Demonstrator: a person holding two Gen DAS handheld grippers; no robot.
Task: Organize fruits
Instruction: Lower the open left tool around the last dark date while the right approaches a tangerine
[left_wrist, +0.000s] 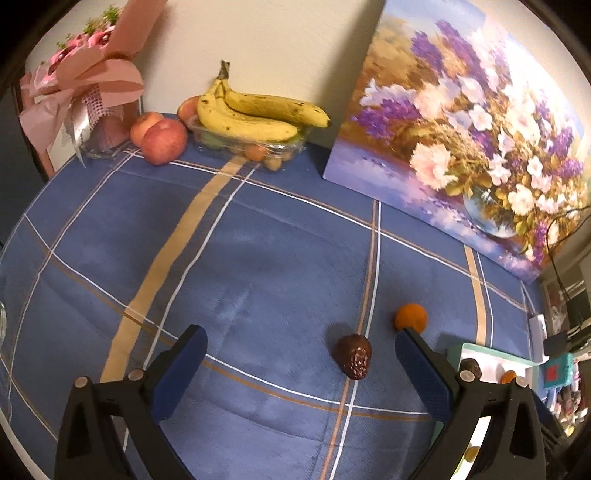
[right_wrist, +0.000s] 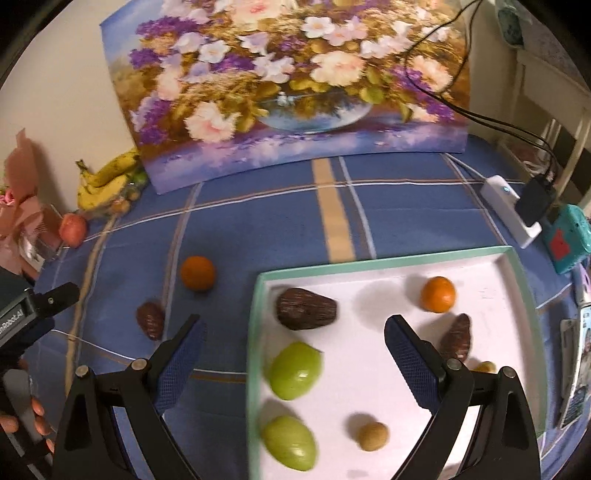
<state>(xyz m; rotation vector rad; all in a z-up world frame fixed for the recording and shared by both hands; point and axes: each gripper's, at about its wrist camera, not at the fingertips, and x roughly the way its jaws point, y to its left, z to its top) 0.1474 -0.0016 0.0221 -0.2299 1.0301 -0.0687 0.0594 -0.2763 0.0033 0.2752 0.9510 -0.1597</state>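
From the left wrist view, my left tool (left_wrist: 299, 354) hangs with its jaws spread wide and nothing between them, above the blue plaid tabletop (left_wrist: 258, 240). A dark brown fruit (left_wrist: 354, 355) lies on the cloth just inside the right finger, and a small orange (left_wrist: 410, 317) sits just beyond that finger's tip, apart from the brown one. The corner of the mint-rimmed tray (left_wrist: 480, 349) peeks out behind the right finger. Far back against the wall I see a banana bunch (left_wrist: 255, 112) resting on a clear plastic fruit box (left_wrist: 251, 146), two red apples (left_wrist: 162, 138) beside it, a pink gift bouquet (left_wrist: 88, 81) and a flower painting (left_wrist: 461, 122) leaning upright.

From the right wrist view, my right tool (right_wrist: 295, 350) is likewise wide open and empty, poised over the tray's left edge (right_wrist: 255, 332). On the tray's white floor lie two green fruits (right_wrist: 294, 370) (one behind the other along the left side), a large brown fruit (right_wrist: 306, 308), an orange (right_wrist: 438, 294), another brown fruit (right_wrist: 457, 338) partly hidden by my right finger, and a small tan round fruit (right_wrist: 373, 436). Left of the tray, on the cloth, the loose orange (right_wrist: 197, 273) and the small brown fruit (right_wrist: 150, 320) wait well apart from the tray. The other gripper's body shows at the far left edge.
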